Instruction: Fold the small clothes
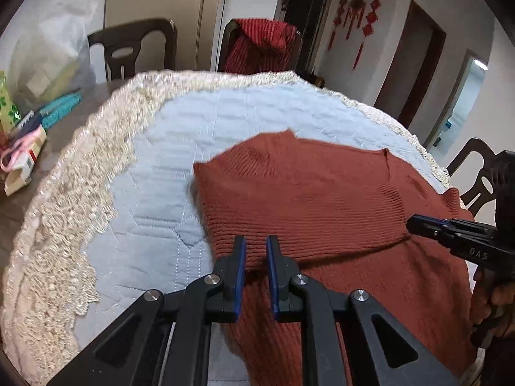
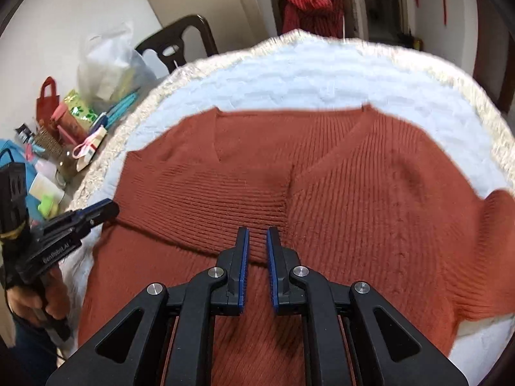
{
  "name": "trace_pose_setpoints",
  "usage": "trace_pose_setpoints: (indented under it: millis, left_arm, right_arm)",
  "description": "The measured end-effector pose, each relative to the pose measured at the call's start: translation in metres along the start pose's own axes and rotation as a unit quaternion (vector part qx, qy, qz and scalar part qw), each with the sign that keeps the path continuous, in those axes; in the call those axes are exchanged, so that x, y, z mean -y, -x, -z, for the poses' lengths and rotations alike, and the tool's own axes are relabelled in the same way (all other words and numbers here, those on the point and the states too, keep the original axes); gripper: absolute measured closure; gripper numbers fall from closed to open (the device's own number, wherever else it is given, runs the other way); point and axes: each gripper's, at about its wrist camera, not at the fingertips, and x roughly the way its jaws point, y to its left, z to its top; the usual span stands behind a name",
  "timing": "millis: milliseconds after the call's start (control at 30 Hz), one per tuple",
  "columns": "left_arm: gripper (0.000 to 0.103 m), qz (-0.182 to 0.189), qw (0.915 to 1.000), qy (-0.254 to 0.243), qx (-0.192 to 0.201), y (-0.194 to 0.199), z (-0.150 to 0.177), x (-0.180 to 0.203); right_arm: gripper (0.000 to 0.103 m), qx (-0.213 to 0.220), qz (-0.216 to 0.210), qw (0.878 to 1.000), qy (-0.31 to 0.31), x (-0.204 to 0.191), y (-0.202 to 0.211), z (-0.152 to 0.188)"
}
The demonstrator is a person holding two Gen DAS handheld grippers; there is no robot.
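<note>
While the rust sweater (image 2: 322, 193) is lying on the quilted surface (image 1: 199, 119) with both sleeves folded in, your left gripper (image 1: 256, 251) and right gripper (image 2: 257, 244) are hovering with narrow, empty jaws; pinching one layer only risks undoing those sleeves.

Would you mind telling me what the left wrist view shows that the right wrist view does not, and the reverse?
Only the left wrist view shows the dark chair at the table's right side and the lit doorway. Only the right wrist view shows the sweater's right sleeve, the small red bag and the blue item among the clutter. Both show the rust sweater on the quilted cloth, the red garment over a far chair, and the left gripper and right gripper, slightly parted and empty.
</note>
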Motion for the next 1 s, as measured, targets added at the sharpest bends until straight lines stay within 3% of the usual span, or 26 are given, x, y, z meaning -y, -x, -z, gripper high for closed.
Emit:
trace_pose_setpoints:
  millis: [100, 200, 267, 400, 467, 500, 700, 1000]
  left_arm:
    - [0.085, -0.01, 0.9998, -0.003, -0.019, -0.012, 0.003, 0.001]
    - [0.084, -0.016, 0.9998, 0.002, -0.013, -0.003, 0.008, 0.003]
    - [0.074, -0.008, 0.9999, 0.006, -0.009, 0.007, 0.012, 0.006]
    - [0.066, -0.002, 1.0, 0.003, -0.004, 0.023, 0.026, 0.019]
    - [0.06, 0.01, 0.9999, 0.001, -0.008, 0.029, 0.034, 0.027]
    - [0.06, 0.013, 0.9998, -0.003, -0.011, 0.032, 0.041, 0.031]
    - [0.059, 0.014, 0.9991, -0.03, -0.026, 0.04, 0.068, 0.048]
    - [0.059, 0.021, 0.9988, -0.04, -0.016, 0.039, 0.059, 0.064]
  right_arm:
    - [0.091, -0.018, 0.012, 1.0, -0.005, 0.005, -0.011, 0.004]
    - [0.091, -0.014, -0.005, 0.999, -0.032, 0.015, -0.006, 0.006]
    - [0.09, 0.0, -0.003, 1.0, -0.024, 0.013, 0.009, 0.012]
    - [0.085, 0.018, -0.01, 0.999, -0.027, 0.016, 0.036, 0.028]
    - [0.063, 0.03, -0.014, 0.999, -0.032, 0.021, 0.052, 0.04]
    - [0.059, 0.035, -0.016, 0.999, -0.035, 0.023, 0.056, 0.045]
    - [0.058, 0.054, -0.015, 0.996, -0.071, 0.048, 0.085, 0.08]
    - [0.058, 0.073, 0.017, 0.982, -0.176, 0.107, 0.1, 0.102]
